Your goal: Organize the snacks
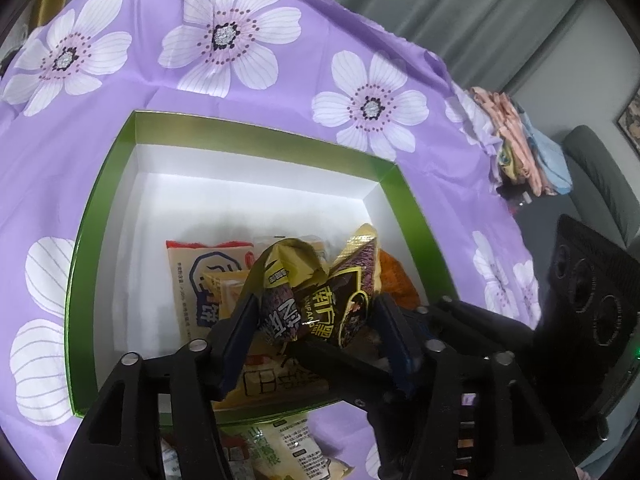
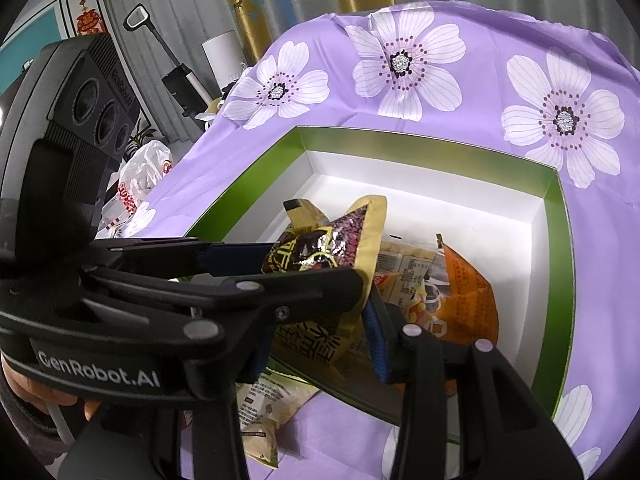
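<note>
Over a green-walled, white-lined cardboard box [image 1: 404, 196] on a worktop draped in a purple cloth printed with white flowers [image 1: 224, 36], 2 black hand-held grippers meet on the same snacks. The left gripper [image 1: 316, 312] stands about half apart, its 2 fingers flanking a crumpled pair of dark purple and gold foil snack packets [image 1: 320, 300]; whether the pads press the foil cannot be told from the left wrist view. The right gripper [image 2: 320, 320], with narrower spacing, has a yellow packet printed with large dark characters [image 2: 316, 344] between its blue-padded fingers [image 2: 376, 340], though a firm clamp cannot be confirmed. No earlier picture is on hand.

The foil packets stand roughly upright, their gold-sealed ends pointing up and towards the far wall of the box, long axis tilted away from the cameras. They sit at the near end of the box, above a cream packet with a blue emblem [image 1: 196, 276] lying flat and beside an orange packet [image 2: 468, 292] leaning against the right side.

The far half of the box floor is bare white, with open room towards the back and left walls. Outside the near rim, a pale green and yellow packet [image 1: 280, 448] lies on the cloth beneath the grippers. A hand [image 2: 24, 384] grips the left gripper's handle at the right wrist view's lower left edge.
</note>
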